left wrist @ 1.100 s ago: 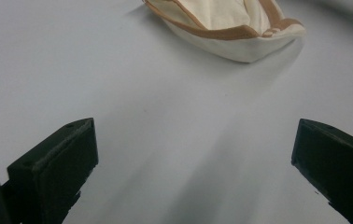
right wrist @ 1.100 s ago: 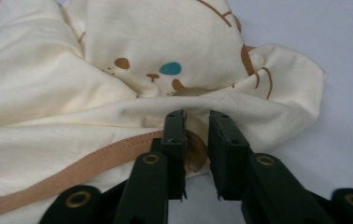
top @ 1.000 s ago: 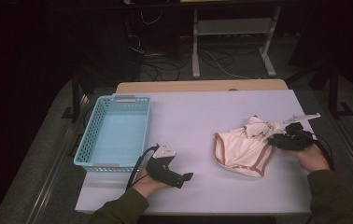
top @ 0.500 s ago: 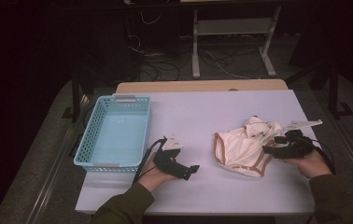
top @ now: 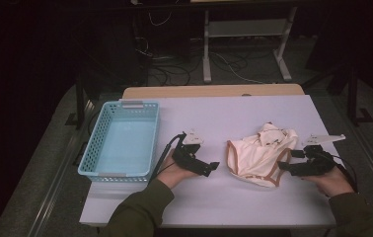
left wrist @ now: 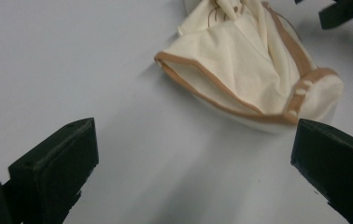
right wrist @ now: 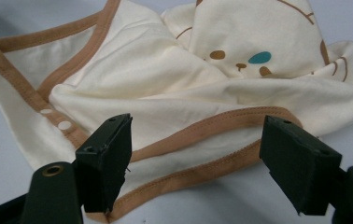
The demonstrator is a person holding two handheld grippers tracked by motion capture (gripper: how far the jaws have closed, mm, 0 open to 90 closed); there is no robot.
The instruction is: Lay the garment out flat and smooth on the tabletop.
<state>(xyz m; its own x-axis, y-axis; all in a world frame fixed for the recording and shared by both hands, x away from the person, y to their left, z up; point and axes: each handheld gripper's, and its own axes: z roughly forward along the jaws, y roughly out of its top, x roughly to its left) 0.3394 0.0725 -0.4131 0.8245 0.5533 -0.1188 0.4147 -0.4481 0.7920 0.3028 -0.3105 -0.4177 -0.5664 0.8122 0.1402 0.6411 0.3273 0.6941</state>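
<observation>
The cream garment point(right wrist: 174, 88) runs off the right gripper view's top and right edges.

A soft, matt cream cotton baby garment point(top: 261, 154) with tan ribbed trim lay crumpled on the smooth, matt white table point(top: 234, 116), beside a glossy pale-blue plastic lattice basket point(top: 121, 139).

dark lab: loose floor cables point(top: 174, 74), metal stand point(top: 243, 39)
</observation>
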